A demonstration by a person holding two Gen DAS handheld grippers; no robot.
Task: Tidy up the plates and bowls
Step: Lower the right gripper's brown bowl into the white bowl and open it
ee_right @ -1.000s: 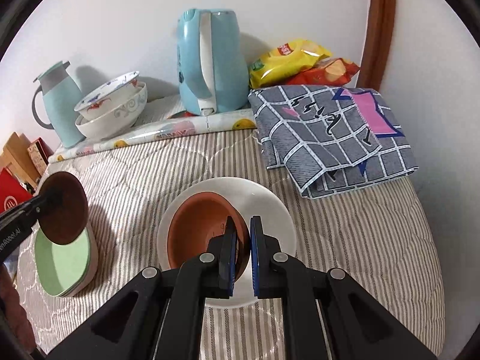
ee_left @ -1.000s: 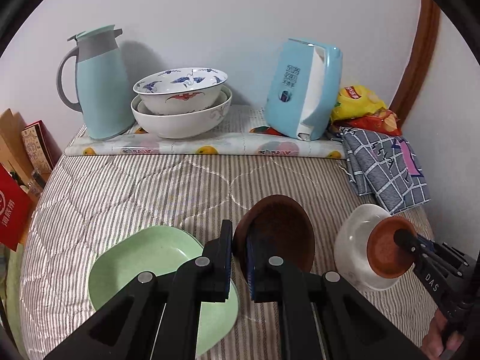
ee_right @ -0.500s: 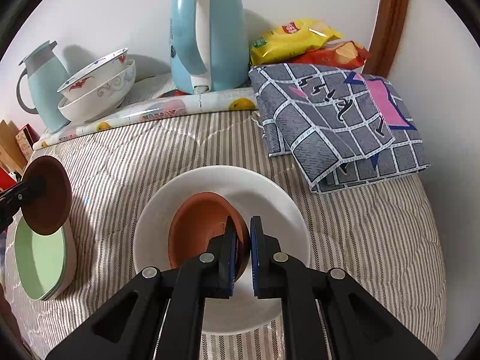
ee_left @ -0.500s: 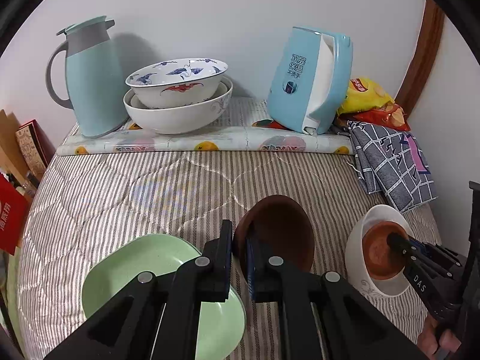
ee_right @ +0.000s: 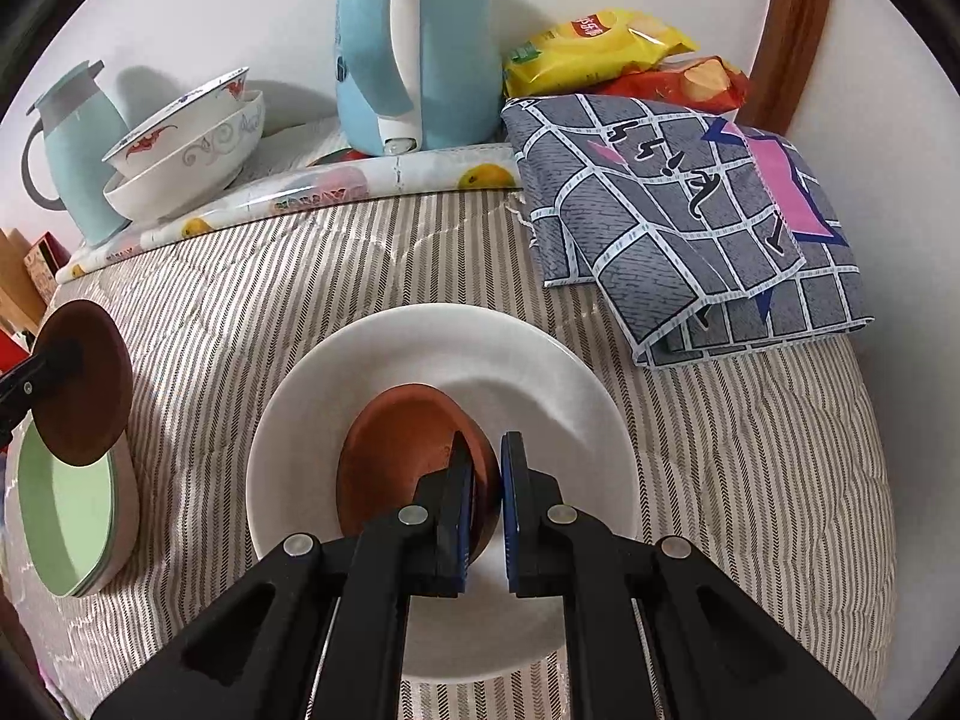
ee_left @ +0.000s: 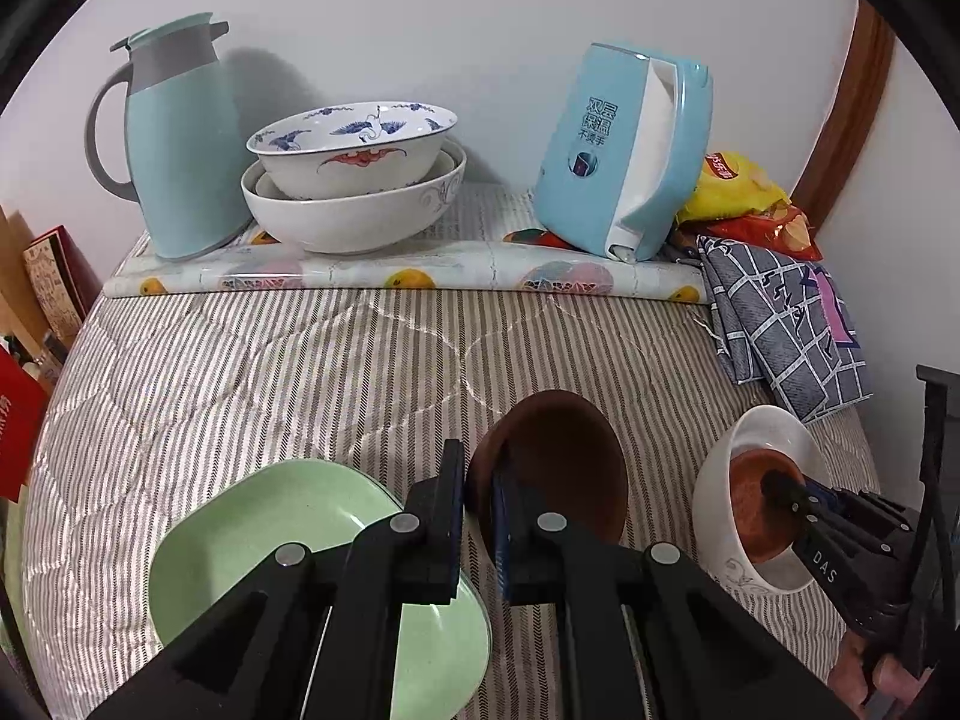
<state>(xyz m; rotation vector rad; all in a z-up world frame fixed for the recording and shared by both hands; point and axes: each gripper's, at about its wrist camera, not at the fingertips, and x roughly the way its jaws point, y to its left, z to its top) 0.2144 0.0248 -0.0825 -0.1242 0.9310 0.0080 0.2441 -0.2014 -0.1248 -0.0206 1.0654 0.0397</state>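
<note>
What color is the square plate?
Light green plate, clearest in the left wrist view.

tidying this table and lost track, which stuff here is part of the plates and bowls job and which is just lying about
Part of the job:
brown dish in left claw
brown bowl in right claw
white bowl
green plates
stacked bowls

Just lying about:
jug
kettle
snack bags
grey cloth
</note>
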